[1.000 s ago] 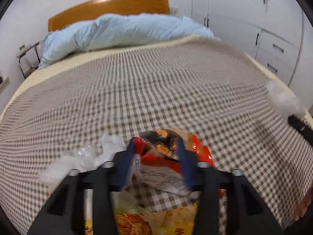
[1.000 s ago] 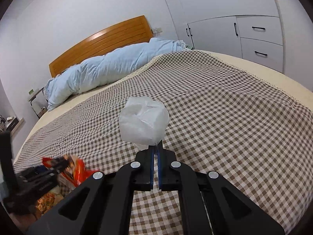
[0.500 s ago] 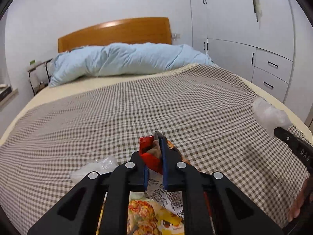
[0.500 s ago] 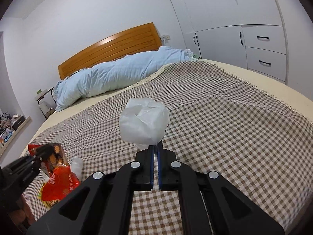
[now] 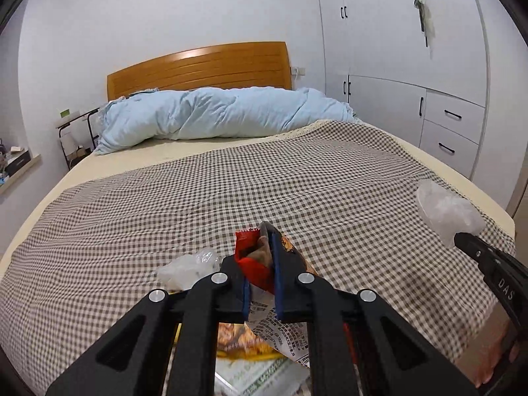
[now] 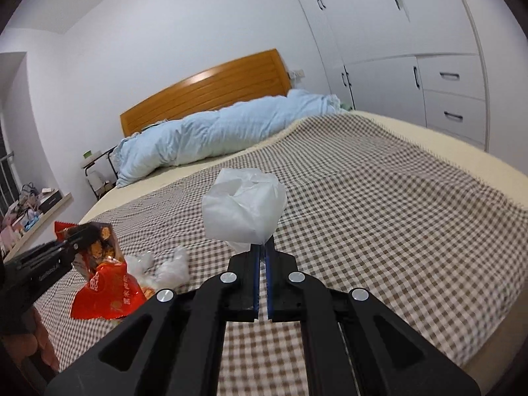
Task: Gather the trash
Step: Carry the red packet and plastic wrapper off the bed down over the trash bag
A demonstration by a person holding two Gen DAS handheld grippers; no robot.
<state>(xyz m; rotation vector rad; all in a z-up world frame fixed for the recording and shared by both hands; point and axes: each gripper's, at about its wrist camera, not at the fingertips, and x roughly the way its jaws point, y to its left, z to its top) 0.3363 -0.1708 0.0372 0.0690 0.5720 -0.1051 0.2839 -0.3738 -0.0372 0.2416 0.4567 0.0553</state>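
My left gripper [image 5: 260,250] is shut on a red snack wrapper [image 5: 250,264], which hangs off the checked blanket; the right wrist view shows the same wrapper [image 6: 105,283] at the left, pinched by that gripper [image 6: 71,242]. My right gripper [image 6: 262,250] is shut on the neck of a crumpled white plastic bag [image 6: 244,211], held above the bed. The left wrist view has that bag [image 5: 445,211] at the right edge. A clear crumpled plastic scrap [image 5: 188,267] lies on the blanket. A yellow snack packet [image 5: 244,343] and printed paper lie below my left gripper.
The bed's brown checked blanket [image 5: 264,181] fills the foreground. A light blue duvet [image 5: 217,115] lies rolled against the wooden headboard [image 5: 198,66]. White wardrobe doors and drawers [image 5: 448,125] stand to the right. A small side table [image 5: 72,125] stands at the left.
My left gripper closed on the red wrapper and lifted it off the blanket. Both grippers rose and drew back from the bed. The right one still holds the white bag.
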